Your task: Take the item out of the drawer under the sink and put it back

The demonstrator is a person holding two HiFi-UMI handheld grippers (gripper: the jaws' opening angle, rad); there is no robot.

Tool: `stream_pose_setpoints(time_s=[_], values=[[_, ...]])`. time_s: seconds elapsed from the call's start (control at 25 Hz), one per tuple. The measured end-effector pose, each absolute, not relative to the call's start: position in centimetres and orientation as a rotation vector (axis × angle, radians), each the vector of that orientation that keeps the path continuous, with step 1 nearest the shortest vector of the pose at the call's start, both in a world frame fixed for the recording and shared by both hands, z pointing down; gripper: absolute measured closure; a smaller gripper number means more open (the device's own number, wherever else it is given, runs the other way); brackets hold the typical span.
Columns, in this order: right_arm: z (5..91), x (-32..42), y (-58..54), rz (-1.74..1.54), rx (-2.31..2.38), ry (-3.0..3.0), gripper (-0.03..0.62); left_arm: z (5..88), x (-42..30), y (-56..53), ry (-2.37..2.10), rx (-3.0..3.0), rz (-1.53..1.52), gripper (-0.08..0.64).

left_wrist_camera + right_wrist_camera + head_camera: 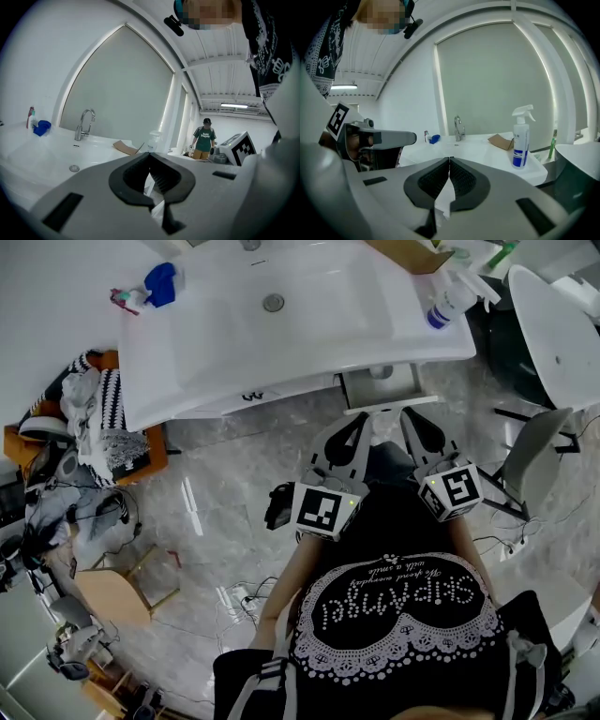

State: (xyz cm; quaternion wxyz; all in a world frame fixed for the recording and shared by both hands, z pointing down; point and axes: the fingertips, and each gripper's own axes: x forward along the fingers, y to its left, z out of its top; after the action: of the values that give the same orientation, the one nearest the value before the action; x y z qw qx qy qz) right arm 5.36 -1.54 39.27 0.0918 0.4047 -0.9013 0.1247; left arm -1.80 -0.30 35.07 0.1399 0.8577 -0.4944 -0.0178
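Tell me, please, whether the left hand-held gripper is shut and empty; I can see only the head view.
Observer: In the left gripper view, the left hand-held gripper has its jaws together at the tips, with nothing between them.
Operator: Thank you. And the right one?
Observer: The right hand-held gripper is shut too and holds nothing.
Operator: Is anyone else nearby?
Observer: Yes, a person in a green shirt stands in the background, past the sink.
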Motion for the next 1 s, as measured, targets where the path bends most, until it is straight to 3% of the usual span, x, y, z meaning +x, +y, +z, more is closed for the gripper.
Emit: stream_pose_setpoints(time_s=[1.0], values=[[40.7, 6.4, -1.9, 0.413, 1.149, -2.677, 0.575, 36.6, -0.7, -0.9, -1.436, 2.467, 0.092, 0.555]])
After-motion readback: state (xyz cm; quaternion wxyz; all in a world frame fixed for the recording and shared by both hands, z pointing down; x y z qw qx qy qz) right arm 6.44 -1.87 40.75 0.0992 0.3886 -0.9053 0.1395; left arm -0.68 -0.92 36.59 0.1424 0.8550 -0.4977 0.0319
